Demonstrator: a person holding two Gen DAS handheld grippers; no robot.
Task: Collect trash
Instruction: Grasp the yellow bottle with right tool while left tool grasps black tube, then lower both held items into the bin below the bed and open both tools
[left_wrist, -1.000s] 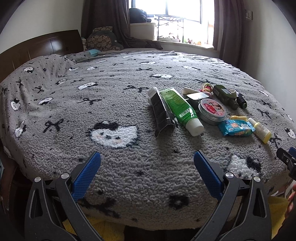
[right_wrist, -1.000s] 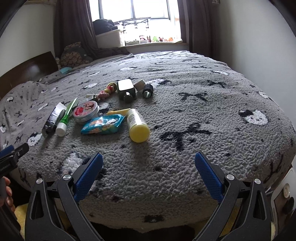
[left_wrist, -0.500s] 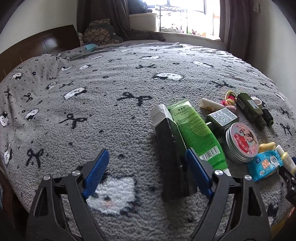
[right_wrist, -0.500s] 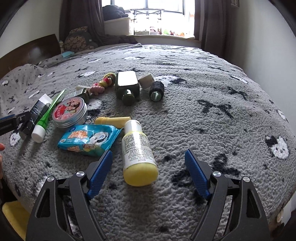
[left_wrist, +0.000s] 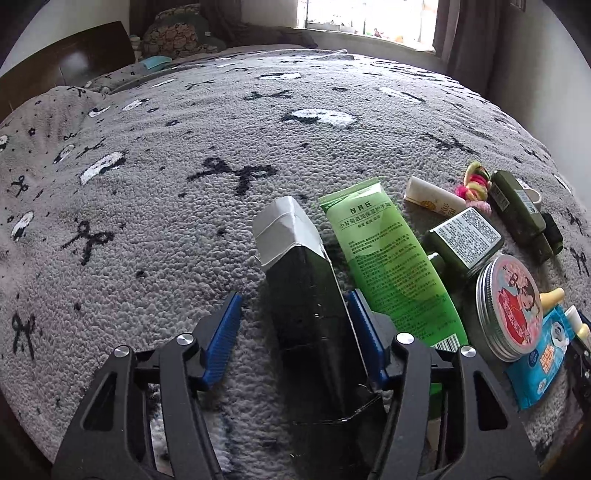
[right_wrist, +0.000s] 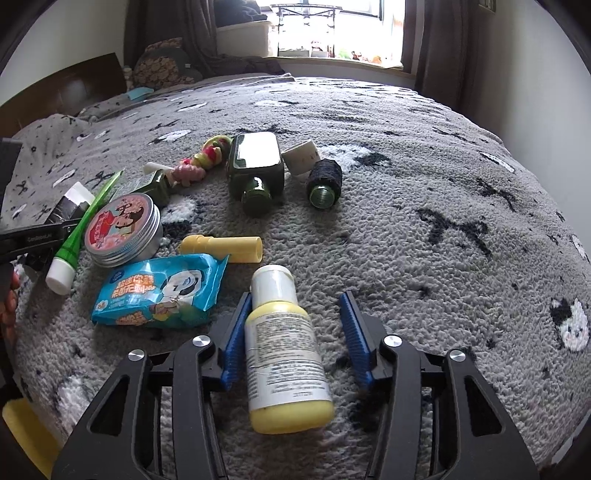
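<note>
A black tube with a white end (left_wrist: 310, 295) lies on the grey bed blanket (left_wrist: 184, 166). My left gripper (left_wrist: 293, 308) is open around it, the right finger touching its side. A yellow bottle with a white cap (right_wrist: 282, 343) lies on the blanket (right_wrist: 443, 221) between the open fingers of my right gripper (right_wrist: 293, 308); the left finger is close against it. Beside the black tube lie a green tube (left_wrist: 388, 266), a round tin (left_wrist: 509, 306) and a blue wipes packet (left_wrist: 543, 350).
In the right wrist view the blue packet (right_wrist: 159, 291), a yellow stick (right_wrist: 221, 248), the tin (right_wrist: 123, 230), a dark green bottle (right_wrist: 255, 168), a black cap (right_wrist: 324, 181) and hair ties (right_wrist: 203, 158) lie ahead. A headboard (left_wrist: 62, 70) and window (right_wrist: 332, 26) are beyond.
Both grippers have moved forward and down over the bed. The left now straddles the black tube and the right straddles the yellow bottle; both jaws have narrowed.
</note>
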